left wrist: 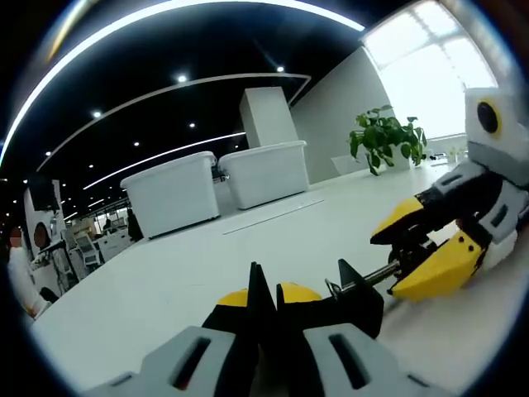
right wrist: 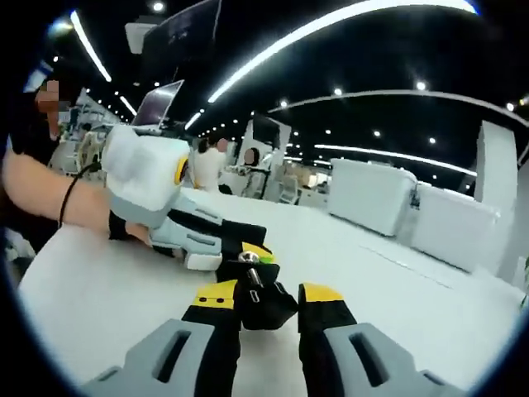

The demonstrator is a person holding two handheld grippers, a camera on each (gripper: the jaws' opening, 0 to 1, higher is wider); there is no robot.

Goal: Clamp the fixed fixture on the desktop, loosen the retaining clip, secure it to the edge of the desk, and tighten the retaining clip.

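Note:
A black fixture [left wrist: 357,304] with a metal screw [left wrist: 369,279] sits on the white desk [left wrist: 207,273]. My left gripper [left wrist: 266,288] is shut on its near end. My right gripper [left wrist: 407,263], with yellow fingertips, comes in from the right and is closed around the screw's retaining clip. In the right gripper view, the clip's black body [right wrist: 261,304] with a silver screw head [right wrist: 246,258] lies between the jaws of my right gripper [right wrist: 269,294]. The left gripper [right wrist: 233,248] holds the fixture from the left, carried by a person's hand [right wrist: 50,198].
Two white bins [left wrist: 173,194] [left wrist: 266,169] stand at the back of the desk, with a potted plant [left wrist: 384,136] by the window. The same bins [right wrist: 372,194] show at the right in the right gripper view. People [right wrist: 207,161] and equipment stand beyond the desk's far edge.

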